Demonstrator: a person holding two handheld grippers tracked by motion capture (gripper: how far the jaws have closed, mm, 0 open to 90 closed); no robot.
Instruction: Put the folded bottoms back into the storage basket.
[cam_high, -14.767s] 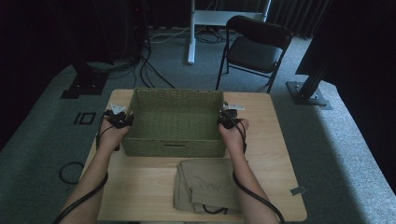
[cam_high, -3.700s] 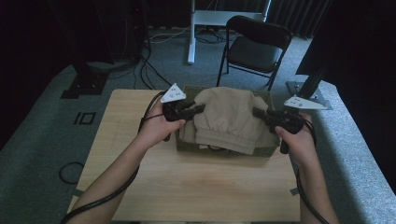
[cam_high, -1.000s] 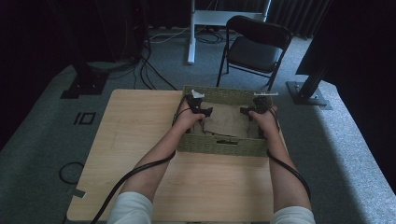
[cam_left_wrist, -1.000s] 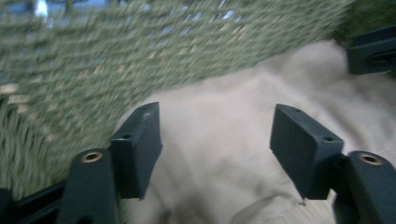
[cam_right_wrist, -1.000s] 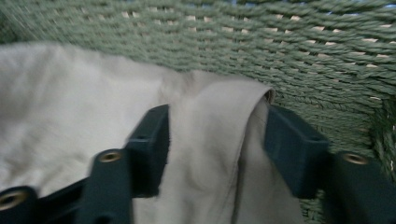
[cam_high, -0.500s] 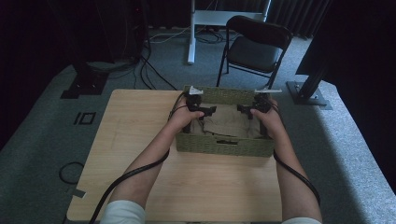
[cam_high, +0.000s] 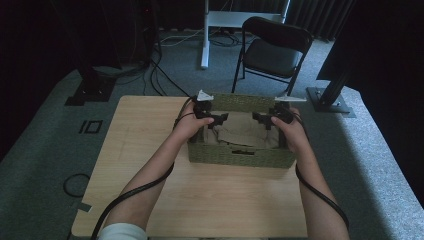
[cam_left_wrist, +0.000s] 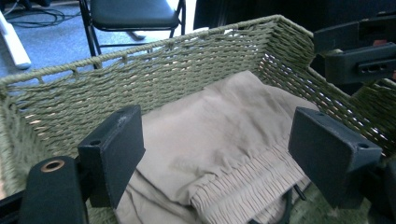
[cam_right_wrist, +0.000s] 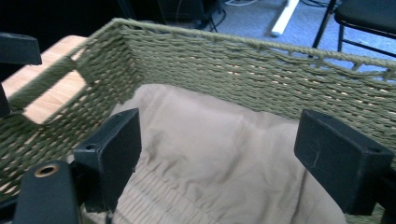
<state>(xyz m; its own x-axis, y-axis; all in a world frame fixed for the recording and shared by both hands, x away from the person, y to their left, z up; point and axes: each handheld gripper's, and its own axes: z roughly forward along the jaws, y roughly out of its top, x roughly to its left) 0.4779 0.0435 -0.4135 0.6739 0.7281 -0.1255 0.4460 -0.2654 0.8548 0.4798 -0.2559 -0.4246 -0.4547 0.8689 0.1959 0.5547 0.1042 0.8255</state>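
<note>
High view looks down on a big wooden bench (cam_high: 150, 150) on a grey carpet. Behind the bench stands a black folding chair (cam_high: 272, 52), and next to it a white post (cam_high: 204, 35) with cables on the floor around it. A dark stand (cam_high: 332, 95) sits just off the right back corner of the bench.

On the far right part of the bench sits a green woven basket (cam_high: 240, 156). Its walls are tall and stand all around the cloth, so they are in the way from every side but the top. Beige folded clothing (cam_high: 245, 132) lies inside the basket, on its bottom. In the left gripper view its gathered stretchy band (cam_left_wrist: 243, 191) faces the camera, and a dark cord end peeks out under it, too small to make out.

Both hands hang over the basket. The left tool (cam_high: 220, 119) and the right tool (cam_high: 260, 119) point at each other across the cloth. Each has just been opening, and its jaws now stand wide apart with nothing pinched; the cloth lies loose below them. The person's arms hide part of the basket's side walls.
</note>
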